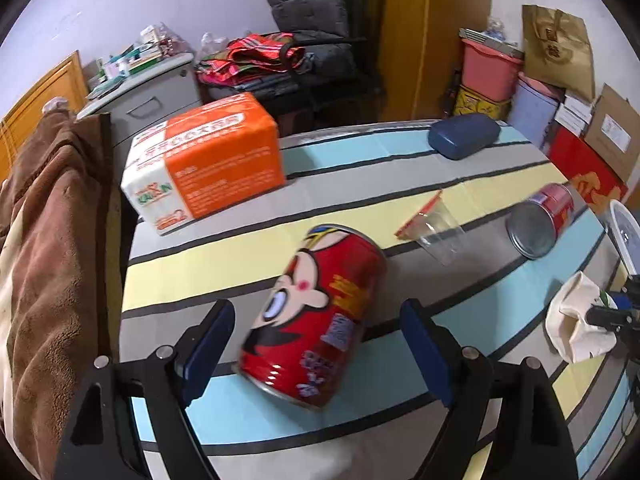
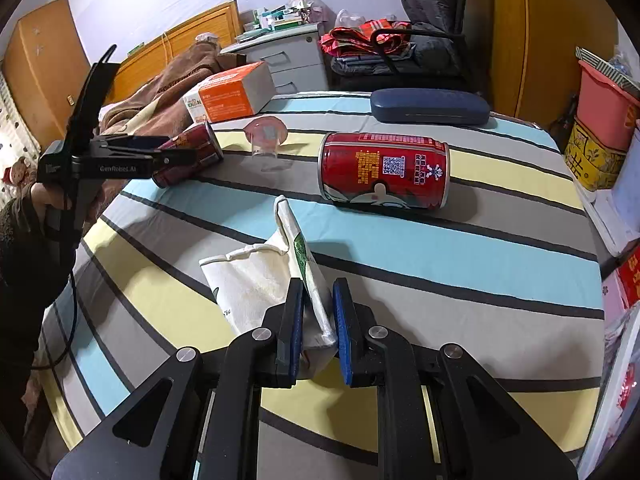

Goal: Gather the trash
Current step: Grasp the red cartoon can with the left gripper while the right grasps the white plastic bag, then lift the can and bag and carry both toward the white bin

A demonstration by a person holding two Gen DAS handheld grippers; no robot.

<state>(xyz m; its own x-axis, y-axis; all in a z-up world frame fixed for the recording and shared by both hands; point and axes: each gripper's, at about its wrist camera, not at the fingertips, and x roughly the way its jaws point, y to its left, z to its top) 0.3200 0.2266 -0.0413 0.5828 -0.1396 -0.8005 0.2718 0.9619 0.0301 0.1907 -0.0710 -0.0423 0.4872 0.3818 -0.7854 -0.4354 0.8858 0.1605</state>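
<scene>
**Striped surface, cans lying down**

The striped surface [image 2: 400,248] carries two red cans on their sides, a clear cup [image 1: 436,236], an orange box [image 1: 208,160] and a blue case [image 2: 430,106]. The left gripper [image 1: 320,344] has its fingers wide, either side of the near can [image 1: 316,316], not pressing it. The right gripper [image 2: 318,320] has its fingers clamped on a cloth bag [image 2: 264,276]. The far can [image 2: 384,170] lies beyond the bag.

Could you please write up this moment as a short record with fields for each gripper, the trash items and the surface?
left gripper: open, jaws either side of a lying red can, pads not touching
right gripper: shut on the cloth bag
second red can: on its side, untouched
clear plastic cup: tipped over between the cans
surface: striped cloth
</scene>
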